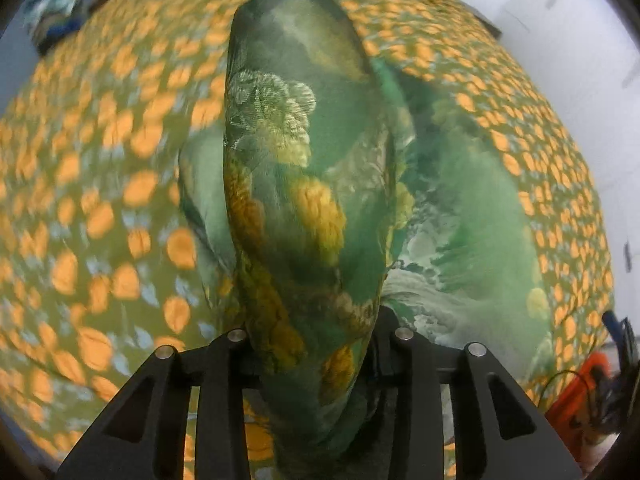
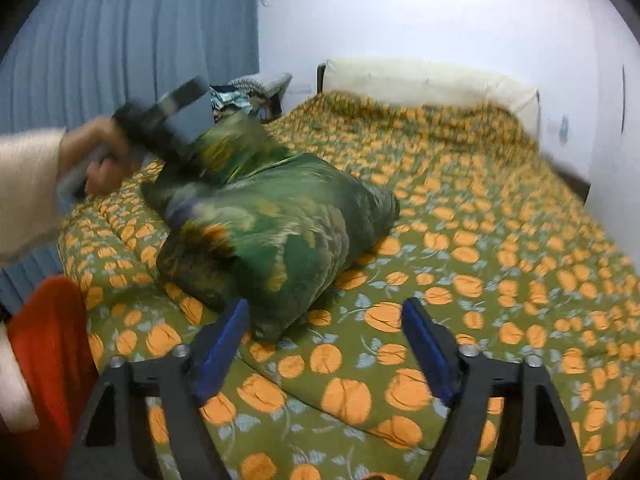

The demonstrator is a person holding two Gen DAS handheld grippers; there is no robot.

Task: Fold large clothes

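A large green garment (image 2: 272, 224) with yellow and pale floral print lies bunched on the bed. In the left wrist view the same garment (image 1: 296, 184) fills the middle. My left gripper (image 1: 316, 344) is shut on a fold of it, with cloth draped between and over the fingers. From the right wrist view the left gripper (image 2: 188, 148) shows blurred at the garment's far left end, lifting that end. My right gripper (image 2: 326, 344) is open and empty, its blue pads (image 2: 224, 344) just short of the garment's near edge.
The bed is covered by an olive quilt (image 2: 480, 240) with orange pumpkins. A cream headboard cushion (image 2: 424, 80) is at the back, blue curtains (image 2: 120, 40) on the left, a heap of clothes (image 2: 248, 92) behind. An orange item (image 2: 48, 352) is at the near left.
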